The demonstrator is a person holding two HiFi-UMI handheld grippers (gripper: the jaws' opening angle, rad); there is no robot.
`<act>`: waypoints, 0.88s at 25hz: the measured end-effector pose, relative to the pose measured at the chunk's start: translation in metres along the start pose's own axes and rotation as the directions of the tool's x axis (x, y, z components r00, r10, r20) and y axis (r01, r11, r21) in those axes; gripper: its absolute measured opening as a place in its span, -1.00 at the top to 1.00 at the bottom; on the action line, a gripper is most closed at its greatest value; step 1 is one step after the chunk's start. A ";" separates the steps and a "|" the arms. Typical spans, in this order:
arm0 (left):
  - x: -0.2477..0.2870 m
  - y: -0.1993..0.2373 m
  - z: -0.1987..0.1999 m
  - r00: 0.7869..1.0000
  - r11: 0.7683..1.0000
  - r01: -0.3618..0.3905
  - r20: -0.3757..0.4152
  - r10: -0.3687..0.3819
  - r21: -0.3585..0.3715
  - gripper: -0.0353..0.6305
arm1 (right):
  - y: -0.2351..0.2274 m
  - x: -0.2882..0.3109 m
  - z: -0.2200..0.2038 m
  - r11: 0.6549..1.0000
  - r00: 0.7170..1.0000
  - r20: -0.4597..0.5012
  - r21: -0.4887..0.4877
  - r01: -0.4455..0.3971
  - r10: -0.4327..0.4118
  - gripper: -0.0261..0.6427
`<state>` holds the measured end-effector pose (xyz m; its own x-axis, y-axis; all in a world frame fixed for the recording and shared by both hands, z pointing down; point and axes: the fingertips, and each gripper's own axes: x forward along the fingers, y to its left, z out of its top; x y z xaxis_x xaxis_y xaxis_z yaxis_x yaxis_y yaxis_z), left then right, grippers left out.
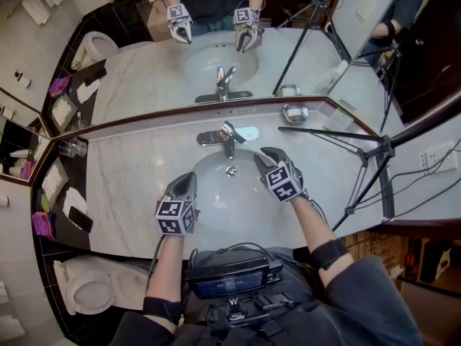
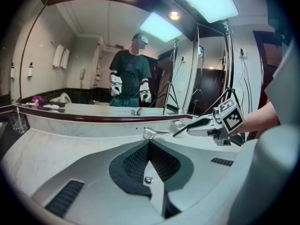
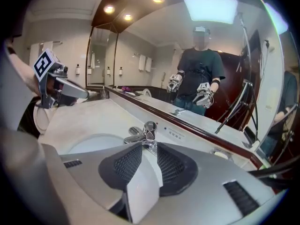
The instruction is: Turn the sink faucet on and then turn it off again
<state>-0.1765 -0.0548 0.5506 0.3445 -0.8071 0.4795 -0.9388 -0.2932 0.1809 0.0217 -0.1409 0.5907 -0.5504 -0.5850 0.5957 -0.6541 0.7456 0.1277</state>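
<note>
The chrome faucet (image 1: 227, 136) stands at the back of the white sink basin (image 1: 216, 204), its lever (image 3: 149, 126) on top. I see no water stream. My right gripper (image 1: 264, 155) hovers over the basin's right side, a little to the right of the faucet and apart from it. Its jaws stand open with nothing between them, and in the right gripper view (image 3: 149, 150) the faucet (image 3: 145, 135) lies just past the tips. My left gripper (image 1: 189, 178) hangs over the basin's left side with its jaws shut and empty, aimed (image 2: 149, 142) toward the faucet (image 2: 153, 133).
A wide mirror (image 1: 216, 42) backs the marble counter (image 1: 137, 171). A soap dish (image 1: 295, 112) and a black tripod (image 1: 367, 153) stand to the right. At the left are a glass (image 1: 72, 148) and a dark tray (image 1: 61, 200) with small items. A toilet (image 1: 90, 288) sits low left.
</note>
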 end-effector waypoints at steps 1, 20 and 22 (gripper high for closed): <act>0.000 0.001 0.000 1.000 1.000 0.000 -0.002 0.000 -0.001 0.89 | 0.000 0.004 0.001 0.998 1.000 -0.007 -0.055 0.002 -0.002 0.56; 0.013 0.015 -0.016 0.999 0.999 -0.023 -0.037 0.022 -0.033 0.89 | 0.011 0.088 -0.007 0.445 0.986 -0.164 -0.886 -0.130 -0.039 0.32; 0.014 0.017 -0.018 0.999 0.999 -0.026 -0.042 0.025 -0.037 0.89 | 0.014 0.097 -0.008 0.408 0.984 -0.178 -0.901 -0.150 -0.031 0.33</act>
<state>-0.1879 -0.0618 0.5756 0.3212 -0.7920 0.5191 -0.9466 -0.2531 0.1996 -0.0367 -0.1843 0.6569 -0.4292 -0.5414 0.7229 0.2832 0.6794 0.6770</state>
